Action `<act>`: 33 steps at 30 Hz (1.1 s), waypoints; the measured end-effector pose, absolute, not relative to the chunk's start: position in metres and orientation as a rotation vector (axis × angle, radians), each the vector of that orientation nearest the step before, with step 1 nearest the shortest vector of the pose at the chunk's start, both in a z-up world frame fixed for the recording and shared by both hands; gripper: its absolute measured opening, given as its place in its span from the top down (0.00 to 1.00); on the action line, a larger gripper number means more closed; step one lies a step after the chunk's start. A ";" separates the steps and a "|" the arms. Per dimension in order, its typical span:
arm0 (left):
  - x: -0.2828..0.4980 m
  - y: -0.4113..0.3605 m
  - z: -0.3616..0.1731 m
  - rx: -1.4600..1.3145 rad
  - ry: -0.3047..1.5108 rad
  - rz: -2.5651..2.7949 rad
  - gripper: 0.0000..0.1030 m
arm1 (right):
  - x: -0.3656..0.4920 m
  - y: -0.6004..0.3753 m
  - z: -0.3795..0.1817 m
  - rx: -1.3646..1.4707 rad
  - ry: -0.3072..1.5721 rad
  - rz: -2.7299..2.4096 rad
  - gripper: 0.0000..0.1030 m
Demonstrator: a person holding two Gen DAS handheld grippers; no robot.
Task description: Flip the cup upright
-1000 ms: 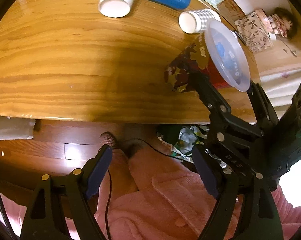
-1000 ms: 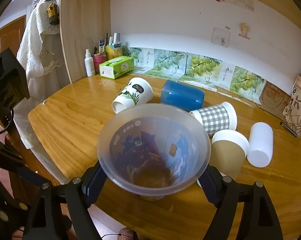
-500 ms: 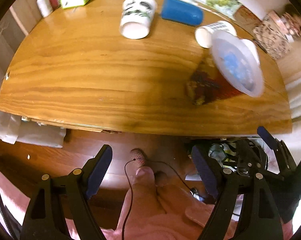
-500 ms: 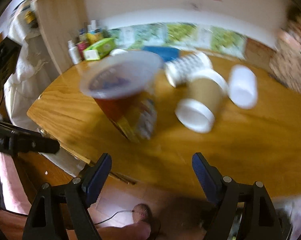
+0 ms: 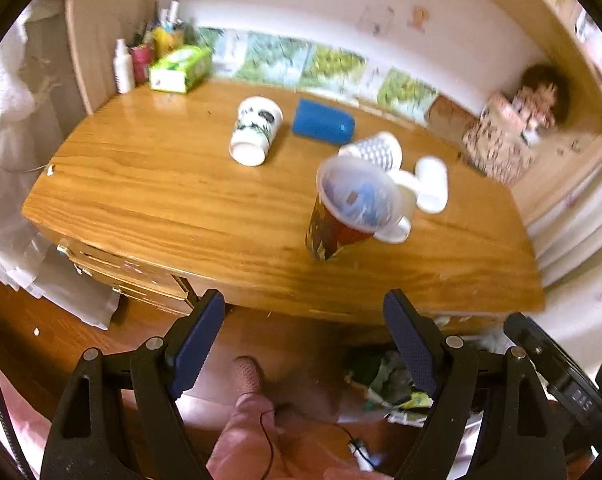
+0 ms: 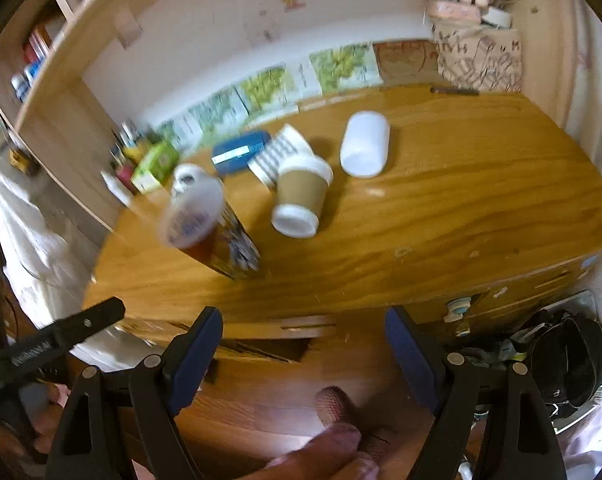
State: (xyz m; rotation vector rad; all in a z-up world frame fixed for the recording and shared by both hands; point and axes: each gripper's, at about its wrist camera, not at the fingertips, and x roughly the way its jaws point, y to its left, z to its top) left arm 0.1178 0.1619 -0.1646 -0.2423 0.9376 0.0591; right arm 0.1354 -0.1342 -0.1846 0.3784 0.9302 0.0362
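Fingers on both grippers stand spread with nothing between them: the left gripper [image 5: 303, 344] and the right gripper [image 6: 303, 356] each show two blue-padded fingers [image 5: 197, 340] held wide apart over the wooden floor [image 6: 269, 412], short of the front edge of the counter.

On the honey-coloured wooden counter [image 5: 161, 196] stands the clear plastic cup with a dark printed sleeve [image 5: 347, 208], mouth up, near the front edge and right of centre in the left view. It is well apart from both pairs of fingers, beyond the counter edge from them; in the right view it [image 6: 211, 232] sits up and to the left of the fingers and is blurred.

Around it lie other cups, all on their sides. A white paper cup with a black-and-green print [image 5: 255, 130] rests behind and to the left, a blue plastic tumbler [image 5: 323, 122] just beside that, and a grey-checked paper cup [image 5: 375, 150] close behind the upright cup. A brown paper cup with a white lid [image 6: 301, 196] lies just beside the upright cup, and a plain white plastic cup [image 6: 365, 144] lies further back. Whether any of them touch, I cannot tell.

At the back left corner stand a green tissue box [image 5: 181, 68] and a few bottles [image 5: 123, 66]. A row of leafy green pictures [image 5: 297, 60] runs along the wall, and a patterned bag [image 6: 477, 60] leans at the back right.
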 end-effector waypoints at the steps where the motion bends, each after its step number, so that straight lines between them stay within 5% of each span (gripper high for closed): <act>1: 0.114 0.162 -0.160 -0.248 0.921 0.068 0.18 | 0.130 -0.134 -0.174 0.383 0.912 0.044 0.19; 24: 0.014 0.103 -0.087 -0.080 0.545 0.086 0.12 | 0.032 -0.115 -0.088 0.388 0.718 0.061 0.14; 28: 0.004 0.100 -0.079 -0.092 0.480 0.096 0.02 | 0.018 -0.120 -0.083 0.374 0.667 0.034 0.13; 31: 0.001 0.093 -0.075 -0.074 0.447 0.119 0.00 | 0.012 -0.127 -0.079 0.377 0.632 0.007 0.00; 33: -0.004 0.088 -0.072 -0.050 0.408 0.127 0.00 | 0.007 -0.131 -0.076 0.375 0.606 -0.006 0.00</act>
